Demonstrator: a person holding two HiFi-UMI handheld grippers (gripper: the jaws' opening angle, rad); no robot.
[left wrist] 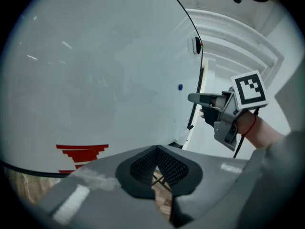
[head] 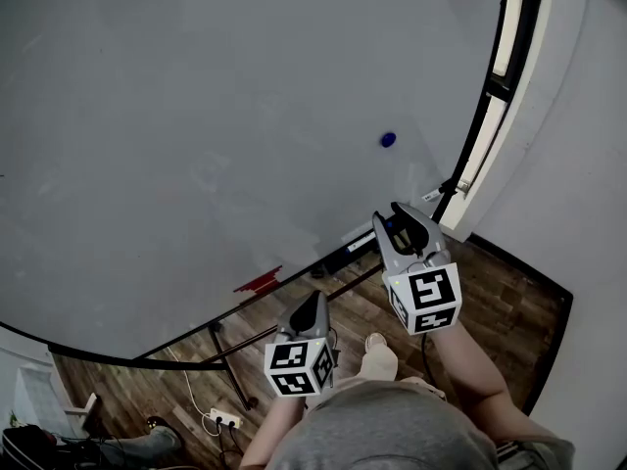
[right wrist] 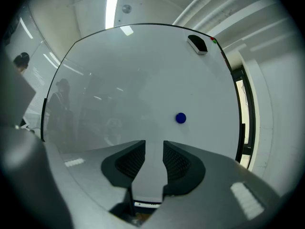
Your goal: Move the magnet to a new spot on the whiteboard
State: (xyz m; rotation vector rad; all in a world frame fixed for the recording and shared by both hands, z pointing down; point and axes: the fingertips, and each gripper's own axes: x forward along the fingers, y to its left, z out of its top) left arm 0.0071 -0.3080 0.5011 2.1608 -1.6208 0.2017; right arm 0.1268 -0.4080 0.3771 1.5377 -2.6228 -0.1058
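Print: the only marking on the whiteboard (head: 196,116) is a red mark (left wrist: 81,152) of stepped stripes low down. I cannot make out any letters in it.
Cubes: each of my tools carries a cube with black-and-white square patterns, which are codes rather than words.
Magnet: the small round blue magnet (right wrist: 180,118) is stuck on the right part of the whiteboard, well above its lower edge and near the dark right frame, with bare board all round it.
Right tool: my right tool (right wrist: 154,147) has its jaws apart, and only bare whiteboard shows in the gap. The magnet sits above and to the right of the jaw tips, clear of them.
Left tool: my left tool (left wrist: 156,149) has its jaw tips together on nothing. In the head view it is lower than the right tool and to its left, near the board's bottom edge.
Cut off: the bottom of the red mark is hidden behind my left tool's body.
Hard to make out: a small dark object (right wrist: 197,43) sits at the board's top right corner, and I cannot tell what it is. The grey reflections on the board's left side are too faint to read.
Floor: a white power strip (head: 223,419) lies on the wood floor (head: 490,282) beside the board's stand.
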